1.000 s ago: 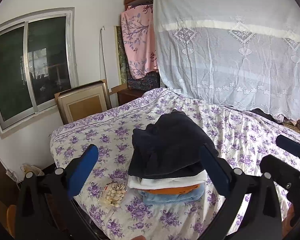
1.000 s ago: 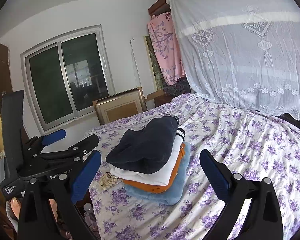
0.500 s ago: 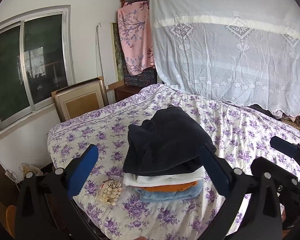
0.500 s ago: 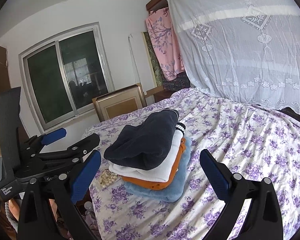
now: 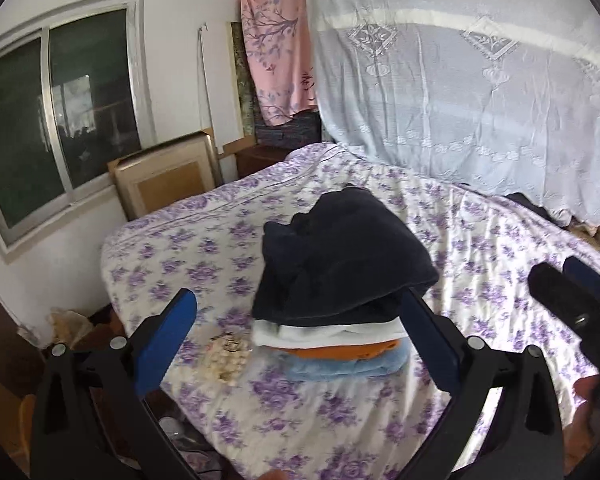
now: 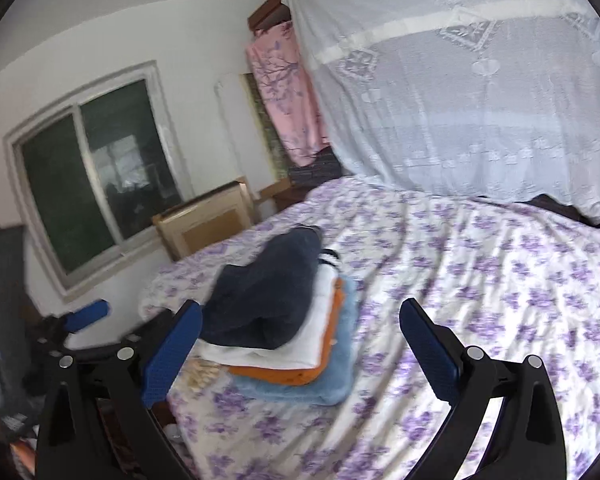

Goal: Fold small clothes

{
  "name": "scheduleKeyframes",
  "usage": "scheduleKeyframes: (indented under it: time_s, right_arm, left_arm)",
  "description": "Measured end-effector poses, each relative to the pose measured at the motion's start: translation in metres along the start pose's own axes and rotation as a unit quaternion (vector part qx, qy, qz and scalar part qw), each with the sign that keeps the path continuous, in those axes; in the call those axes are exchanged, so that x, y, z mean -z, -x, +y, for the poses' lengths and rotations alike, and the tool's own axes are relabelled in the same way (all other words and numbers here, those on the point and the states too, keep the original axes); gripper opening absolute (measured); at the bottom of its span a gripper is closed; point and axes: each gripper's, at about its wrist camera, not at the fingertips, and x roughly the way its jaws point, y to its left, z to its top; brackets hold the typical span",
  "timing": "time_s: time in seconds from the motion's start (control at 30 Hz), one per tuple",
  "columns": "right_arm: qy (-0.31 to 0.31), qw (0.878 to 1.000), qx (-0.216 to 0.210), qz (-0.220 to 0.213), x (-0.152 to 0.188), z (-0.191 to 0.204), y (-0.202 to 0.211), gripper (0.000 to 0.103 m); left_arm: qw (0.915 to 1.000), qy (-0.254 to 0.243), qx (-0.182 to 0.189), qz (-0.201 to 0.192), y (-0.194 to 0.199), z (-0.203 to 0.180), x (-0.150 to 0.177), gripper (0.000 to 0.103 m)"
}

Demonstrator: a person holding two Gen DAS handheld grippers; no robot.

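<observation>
- The stack of folded clothes (image 5: 336, 300) lies on the bed (image 5: 500, 248), just ahead of both claws and touched by neither.
- Four folded pieces can be counted: a dark navy garment (image 6: 268, 300) on top, a white one (image 6: 320, 340) under it, an orange one (image 6: 292, 374) next, and a light blue one (image 6: 336, 384) at the bottom.
- In the right wrist view the stack's long axis runs away from the claw, toward the far side of the bed, with the folded edges facing the camera.
- The left claw (image 5: 300, 344) has its two blue pads spread wide and holds nothing; the stack shows between them.
- The right claw (image 6: 300, 348) is likewise spread wide and empty; the stack sits ahead of its left finger.
- One small packet of pale round pieces (image 5: 226, 360) lies on the bed just left of the stack, ahead of the left claw.
- Beyond the bed hang one white lace cloth (image 5: 460, 80) and one pink floral cloth (image 5: 278, 56); one window (image 5: 56, 120) is to the left.
</observation>
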Motion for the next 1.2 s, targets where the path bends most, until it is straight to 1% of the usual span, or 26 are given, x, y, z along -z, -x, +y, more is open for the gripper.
scheduleKeyframes:
  time_s: [0.03, 0.1, 0.13, 0.17, 0.2, 0.23, 0.3, 0.37, 0.43, 0.5, 0.57, 0.63, 0.7, 0.8, 0.87, 0.9, 1.07, 1.2]
  right_arm:
    - [0.007, 1.0, 0.003, 0.009, -0.002, 0.003, -0.002, 0.1]
    - [0.044, 0.997, 0.025, 0.05, -0.01, 0.017, -0.013, 0.1]
    - [0.058, 0.996, 0.022, 0.063, -0.012, 0.022, -0.016, 0.1]
    - [0.079, 0.994, 0.01, 0.078, -0.016, 0.028, -0.021, 0.1]
    - [0.094, 0.992, -0.005, 0.084, -0.02, 0.034, -0.022, 0.1]
    - [0.104, 0.991, -0.017, 0.081, -0.022, 0.037, -0.021, 0.1]
    - [0.114, 0.991, -0.019, 0.063, -0.022, 0.04, -0.016, 0.1]
    - [0.133, 0.99, -0.019, 0.042, -0.018, 0.043, -0.01, 0.1]
    - [0.126, 0.991, -0.03, 0.03, -0.013, 0.037, -0.006, 0.1]
    - [0.117, 0.991, -0.056, 0.035, -0.009, 0.029, -0.006, 0.1]
    - [0.102, 0.99, -0.08, 0.052, -0.009, 0.021, -0.009, 0.099]
    - [0.085, 0.991, -0.083, 0.059, -0.009, 0.014, -0.013, 0.1]
    - [0.081, 0.991, -0.084, 0.065, -0.009, 0.009, -0.015, 0.1]
    - [0.081, 0.993, -0.066, 0.048, -0.01, 0.005, -0.007, 0.1]
    - [0.077, 0.995, -0.058, 0.041, -0.011, 0.001, -0.004, 0.1]
    - [0.076, 0.995, -0.058, 0.041, -0.011, -0.001, -0.004, 0.1]
    - [0.083, 0.994, -0.04, 0.054, -0.008, -0.001, -0.013, 0.1]
    - [0.087, 0.994, -0.041, 0.057, -0.006, 0.0, -0.015, 0.1]
  left_arm:
    - [1.0, -0.004, -0.001, -0.003, 0.002, 0.0, 0.0, 0.098]
    - [0.9999, -0.012, -0.006, -0.007, 0.007, -0.002, -0.001, 0.098]
    - [0.9997, -0.019, -0.015, -0.006, 0.008, -0.004, -0.002, 0.099]
    - [0.9994, -0.024, -0.022, -0.008, 0.009, -0.005, -0.002, 0.099]
    - [0.9988, -0.028, -0.038, -0.01, 0.009, -0.007, -0.003, 0.099]
    - [0.998, -0.028, -0.055, -0.01, 0.011, -0.009, -0.004, 0.099]
    - [0.9963, -0.027, -0.081, -0.009, 0.014, -0.011, -0.004, 0.099]
    - [0.9956, -0.018, -0.091, -0.006, 0.018, -0.011, -0.003, 0.099]
    - [0.9949, -0.012, -0.1, -0.004, 0.021, -0.013, 0.001, 0.099]
    - [0.9939, -0.009, -0.11, -0.005, 0.023, -0.017, 0.004, 0.099]
    - [0.992, -0.006, -0.126, 0.005, 0.024, -0.024, 0.006, 0.099]
    - [0.9887, -0.004, -0.149, 0.017, 0.022, -0.029, 0.006, 0.099]
    - [0.9878, -0.002, -0.155, 0.018, 0.024, -0.034, 0.007, 0.099]
    - [0.9881, 0.007, -0.153, 0.019, 0.029, -0.035, 0.007, 0.099]
    - [0.9871, 0.007, -0.159, 0.02, 0.03, -0.035, 0.007, 0.099]
    - [0.9862, 0.005, -0.164, 0.021, 0.03, -0.035, 0.007, 0.099]
    - [0.9862, 0.013, -0.164, 0.019, 0.031, -0.032, 0.006, 0.099]
    - [0.9858, 0.018, -0.165, 0.023, 0.03, -0.028, 0.005, 0.099]
